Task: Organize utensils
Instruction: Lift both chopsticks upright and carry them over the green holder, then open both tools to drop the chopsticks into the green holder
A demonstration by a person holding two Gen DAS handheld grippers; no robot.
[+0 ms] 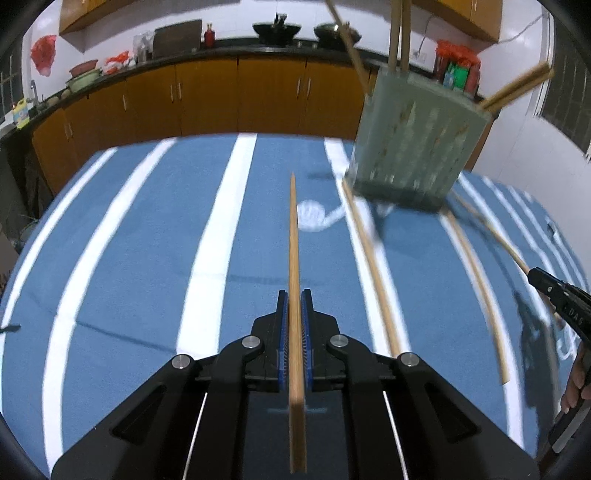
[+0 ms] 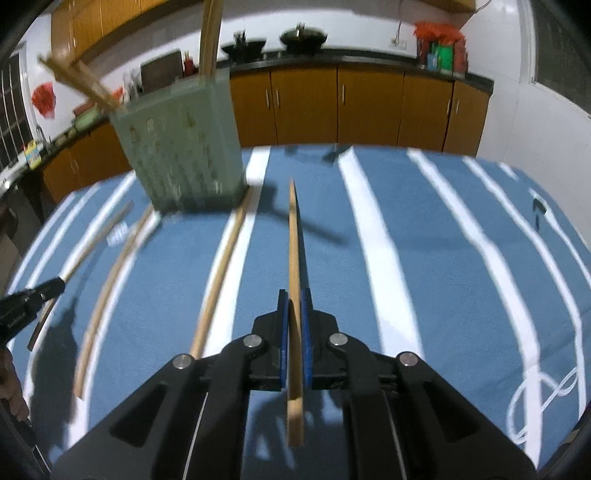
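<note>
Jaws of both the left gripper (image 1: 294, 306) and right gripper (image 2: 294, 306) each clench one chopstick (image 1: 293, 236) lifted above the striped desk (image 1: 147, 240), so carrying is in hand, and next each tip needs aiming into the green holder (image 1: 417, 140) ahead.

The black tongs (image 1: 570, 314) at the picture's right edge bear small pale letters, too blurred to read.

Blue cloth (image 1: 147, 258) with white stripes, covering the surface. Orange-brown cabinets (image 1: 207, 99) beyond its far edge; two dark woks (image 1: 277, 31), red bags (image 1: 43, 55) above.
</note>
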